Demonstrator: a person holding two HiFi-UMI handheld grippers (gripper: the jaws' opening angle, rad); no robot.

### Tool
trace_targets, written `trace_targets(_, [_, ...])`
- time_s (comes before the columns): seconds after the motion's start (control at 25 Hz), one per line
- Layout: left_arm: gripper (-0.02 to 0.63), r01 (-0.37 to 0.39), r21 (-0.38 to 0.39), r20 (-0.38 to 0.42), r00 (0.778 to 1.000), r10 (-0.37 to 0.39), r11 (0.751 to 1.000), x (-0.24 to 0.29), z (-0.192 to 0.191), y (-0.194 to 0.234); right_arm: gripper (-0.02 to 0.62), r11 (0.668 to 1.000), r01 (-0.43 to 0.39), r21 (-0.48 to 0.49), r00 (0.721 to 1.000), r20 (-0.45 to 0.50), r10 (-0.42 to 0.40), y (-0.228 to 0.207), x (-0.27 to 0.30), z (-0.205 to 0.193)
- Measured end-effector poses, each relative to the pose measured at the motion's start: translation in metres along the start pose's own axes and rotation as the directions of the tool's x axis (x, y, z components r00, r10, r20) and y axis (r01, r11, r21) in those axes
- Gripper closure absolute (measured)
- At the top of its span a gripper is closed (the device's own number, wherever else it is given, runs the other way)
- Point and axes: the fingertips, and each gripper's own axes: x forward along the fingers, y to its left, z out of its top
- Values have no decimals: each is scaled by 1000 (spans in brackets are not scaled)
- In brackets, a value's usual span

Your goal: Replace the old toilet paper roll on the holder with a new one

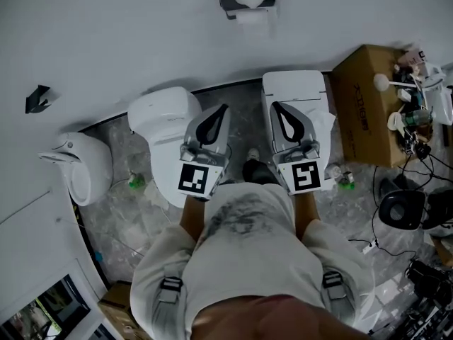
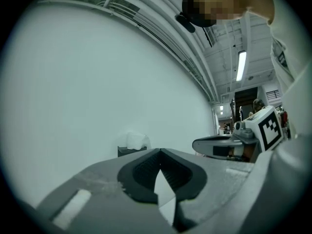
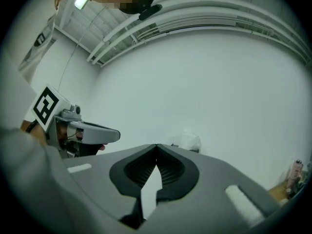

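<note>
Head view: the approach step is judged in hand. The left claw and right claw are held level, both closed and empty, well short of the holder on the far wall, where the old roll hangs. Next, 1 claw must be opened and brought to that roll.

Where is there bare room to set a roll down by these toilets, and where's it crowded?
Bare: the right toilet's flat top, the cardboard box's left half, and the floor strip between the left toilet and the round white fixture. Crowded: the box's right end and the cabled floor below it.
</note>
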Motion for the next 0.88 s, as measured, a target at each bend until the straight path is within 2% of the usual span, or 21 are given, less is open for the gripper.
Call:
trace_targets(0.28, [601, -36, 8, -37, 999, 36, 999, 44, -10, 16, 592, 999, -30, 19, 999, -24, 30, -40, 36, -13])
trace_targets(0.44, [601, -49, -18, -53, 997, 48, 999, 65, -15, 29, 592, 999, -32, 38, 999, -31, 33, -54, 57, -22])
trace_targets(0.68, [601, -64, -2, -102, 993, 63, 998, 97, -34, 56, 594, 999, 11, 30, 996, -91, -9, -78, 91, -46])
trace_targets(0.88, [601, -32, -16, -113, 993, 30, 999, 129, -48, 82, 594, 998, 53, 26, 988, -145, -49, -99, 126, -71])
